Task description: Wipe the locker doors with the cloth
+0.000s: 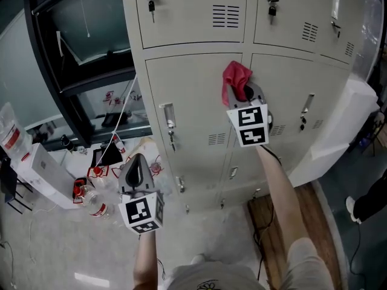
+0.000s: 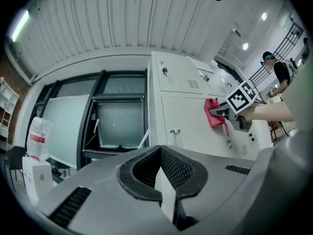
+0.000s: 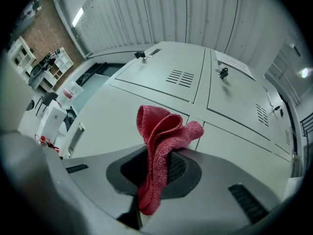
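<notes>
A bank of pale grey lockers (image 1: 193,101) fills the head view. My right gripper (image 1: 244,93) is shut on a red cloth (image 1: 233,77), which it holds against the upper right corner of the lower left locker door (image 1: 187,95), near the seam with the neighbouring door. In the right gripper view the cloth (image 3: 159,146) bunches up out of the jaws toward the door (image 3: 112,116). My left gripper (image 1: 136,173) hangs low to the left, away from the lockers, its jaws shut with nothing between them. The left gripper view shows the lockers (image 2: 190,111) and the red cloth (image 2: 213,112) at a distance.
Door handles (image 1: 169,124) and keys (image 1: 151,6) stick out from the locker fronts. Bottles (image 1: 91,201), a white box (image 1: 42,174) and clutter lie on the floor at left by a dark-framed window (image 1: 78,53). A wooden board (image 1: 272,222) lies at the lockers' foot. A person (image 2: 279,72) stands far right.
</notes>
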`<state>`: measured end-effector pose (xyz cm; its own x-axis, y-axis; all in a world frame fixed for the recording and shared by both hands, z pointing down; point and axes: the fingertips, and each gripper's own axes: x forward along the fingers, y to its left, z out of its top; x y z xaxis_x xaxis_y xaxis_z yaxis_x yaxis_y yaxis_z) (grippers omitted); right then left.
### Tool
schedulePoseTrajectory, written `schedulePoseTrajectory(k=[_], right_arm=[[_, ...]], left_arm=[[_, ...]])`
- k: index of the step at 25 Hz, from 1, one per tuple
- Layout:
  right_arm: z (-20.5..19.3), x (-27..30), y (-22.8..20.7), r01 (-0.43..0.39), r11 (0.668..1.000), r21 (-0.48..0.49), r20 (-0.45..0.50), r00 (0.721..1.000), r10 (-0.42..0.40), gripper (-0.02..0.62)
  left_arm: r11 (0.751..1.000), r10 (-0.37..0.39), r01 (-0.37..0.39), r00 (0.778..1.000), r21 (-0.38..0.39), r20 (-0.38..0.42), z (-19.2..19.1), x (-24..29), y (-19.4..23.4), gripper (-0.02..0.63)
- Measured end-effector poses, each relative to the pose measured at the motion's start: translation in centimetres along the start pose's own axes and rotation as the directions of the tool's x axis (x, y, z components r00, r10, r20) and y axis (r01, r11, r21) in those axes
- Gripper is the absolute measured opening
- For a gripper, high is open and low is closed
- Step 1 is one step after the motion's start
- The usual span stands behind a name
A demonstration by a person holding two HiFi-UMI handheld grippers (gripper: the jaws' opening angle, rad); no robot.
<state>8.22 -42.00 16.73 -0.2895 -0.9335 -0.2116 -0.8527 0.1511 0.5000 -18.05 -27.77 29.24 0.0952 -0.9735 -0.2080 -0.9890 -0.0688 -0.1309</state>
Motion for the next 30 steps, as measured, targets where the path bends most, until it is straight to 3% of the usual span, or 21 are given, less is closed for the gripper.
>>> schedulePoseTrajectory(k=[10, 16, 22, 30], right_arm=[[-1.7, -0.8, -3.3, 0.064, 0.998, -0.009, -0.039, 0.997, -0.064, 0.026], [-1.3, -1.7, -3.2, 0.086, 0.996, 0.012, -0.039, 0.996, -0.085, 0.026], [3.0, -4.7, 3.5, -0.031, 0.994, 0.105, 0.097, 0.995, 0.020, 0.026], [5.8, -4.9, 13.7, -0.235, 0.960, 0.153, 0.208, 0.957, 0.202, 0.026]], left_arm=[[1.000, 0.005, -0.005, 1.000, 0.002, -0.004, 0.0, -0.2, 0.2, 0.017], [1.000, 0.014, -0.014, 1.000, 0.004, -0.007, -0.1, -0.6, 0.5, 0.017], [1.000, 0.026, -0.026, 0.999, -0.004, -0.018, -0.6, -0.9, 0.8, 0.017], [0.998, 0.067, -0.067, 0.997, -0.007, -0.028, -1.2, -2.0, 2.3, 0.017]])
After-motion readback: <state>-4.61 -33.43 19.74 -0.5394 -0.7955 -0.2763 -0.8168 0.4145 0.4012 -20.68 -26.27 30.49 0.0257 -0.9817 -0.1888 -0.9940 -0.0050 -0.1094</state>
